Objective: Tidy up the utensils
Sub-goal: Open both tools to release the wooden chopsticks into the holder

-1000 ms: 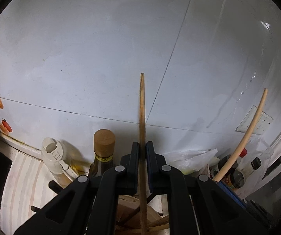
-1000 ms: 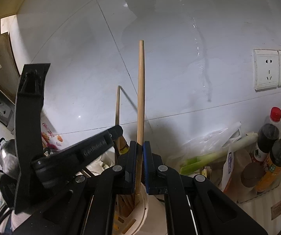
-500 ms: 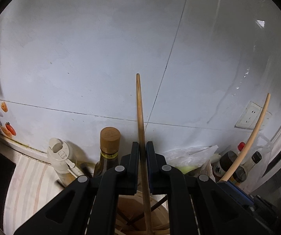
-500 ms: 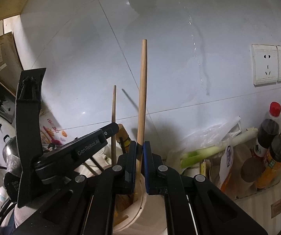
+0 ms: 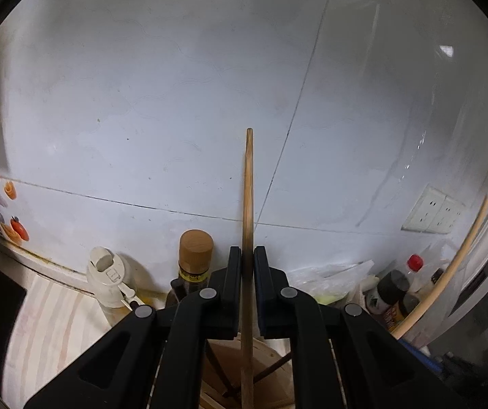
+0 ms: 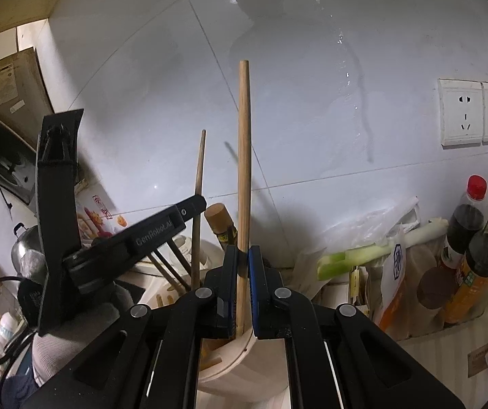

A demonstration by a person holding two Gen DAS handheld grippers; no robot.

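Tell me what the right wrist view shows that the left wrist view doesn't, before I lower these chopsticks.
Only the right wrist view shows the left gripper from outside, shut on its chopstick, plus the green leek and a metal pot at far left. Only the left wrist view shows the white flip-lid bottle and the fruit stickers on the wall. Both show a chopstick clamped upright over the cream utensil holder, the wooden-capped bottle, the wall sockets and the red-capped bottle.
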